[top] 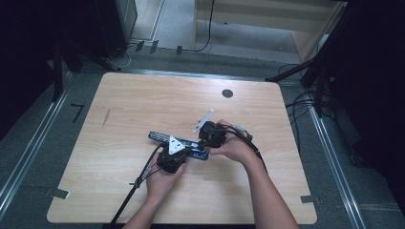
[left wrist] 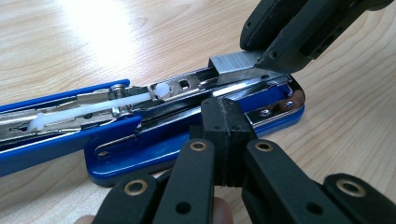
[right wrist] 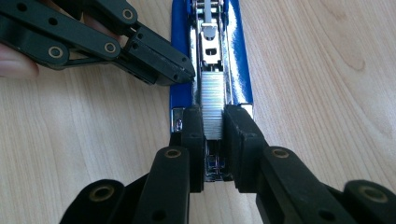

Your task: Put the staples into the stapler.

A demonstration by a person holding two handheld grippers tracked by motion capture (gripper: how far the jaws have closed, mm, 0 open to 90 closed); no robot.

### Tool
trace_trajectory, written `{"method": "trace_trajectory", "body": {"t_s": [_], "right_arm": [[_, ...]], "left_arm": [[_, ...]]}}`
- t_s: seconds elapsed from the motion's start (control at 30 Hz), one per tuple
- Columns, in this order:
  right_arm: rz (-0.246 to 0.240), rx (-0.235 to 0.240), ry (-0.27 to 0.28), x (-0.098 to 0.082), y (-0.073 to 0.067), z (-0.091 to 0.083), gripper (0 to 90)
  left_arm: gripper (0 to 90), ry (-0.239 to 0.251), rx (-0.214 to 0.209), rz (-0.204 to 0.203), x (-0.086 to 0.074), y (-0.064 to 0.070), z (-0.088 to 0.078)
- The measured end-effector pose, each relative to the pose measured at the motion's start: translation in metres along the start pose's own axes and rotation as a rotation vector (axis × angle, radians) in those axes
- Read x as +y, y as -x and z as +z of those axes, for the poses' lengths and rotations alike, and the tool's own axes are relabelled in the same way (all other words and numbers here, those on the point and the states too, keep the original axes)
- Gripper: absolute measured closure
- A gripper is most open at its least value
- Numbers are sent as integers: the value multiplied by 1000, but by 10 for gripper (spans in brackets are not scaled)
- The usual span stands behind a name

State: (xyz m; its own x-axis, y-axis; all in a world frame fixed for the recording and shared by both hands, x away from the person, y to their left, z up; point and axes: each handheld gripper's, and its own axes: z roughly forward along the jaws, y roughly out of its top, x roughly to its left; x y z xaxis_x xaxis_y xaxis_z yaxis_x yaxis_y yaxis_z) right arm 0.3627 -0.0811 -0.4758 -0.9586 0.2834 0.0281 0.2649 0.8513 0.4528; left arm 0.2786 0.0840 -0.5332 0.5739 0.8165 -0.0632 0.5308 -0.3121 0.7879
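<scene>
Your right hand-held gripper [right wrist: 213, 122] holds the strip of staples [right wrist: 213, 100] between narrowed jaws, directly over the open channel of the blue stapler [right wrist: 236, 70] at its front end, so the strip can drop in straight. Your left hand-held gripper [left wrist: 223, 122], jaws fully closed and holding nothing, presses on the stapler's base to pin it to the desk [top: 143, 100].

We see a glossy blue stapler [left wrist: 140, 154] with a silvery metal channel, a silver-grey block of staples [right wrist: 212, 105], matt black grippers, and a pale wood-grain table [top: 143, 105].
</scene>
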Motion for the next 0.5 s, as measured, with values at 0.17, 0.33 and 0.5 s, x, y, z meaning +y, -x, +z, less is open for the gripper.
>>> {"method": "trace_trajectory", "body": {"t_s": [0.17,0.33,0.5], "right_arm": [[0,1,0,0,0,0,793],[2,1,1,-1,2,-4,796],[-14,-8,-18,1,2,-2,797]], "left_arm": [[900,0,-1,-1,0,0,0],[900,1,-1,-2,0,0,0],[900,1,-1,-2,0,0,0]]}}
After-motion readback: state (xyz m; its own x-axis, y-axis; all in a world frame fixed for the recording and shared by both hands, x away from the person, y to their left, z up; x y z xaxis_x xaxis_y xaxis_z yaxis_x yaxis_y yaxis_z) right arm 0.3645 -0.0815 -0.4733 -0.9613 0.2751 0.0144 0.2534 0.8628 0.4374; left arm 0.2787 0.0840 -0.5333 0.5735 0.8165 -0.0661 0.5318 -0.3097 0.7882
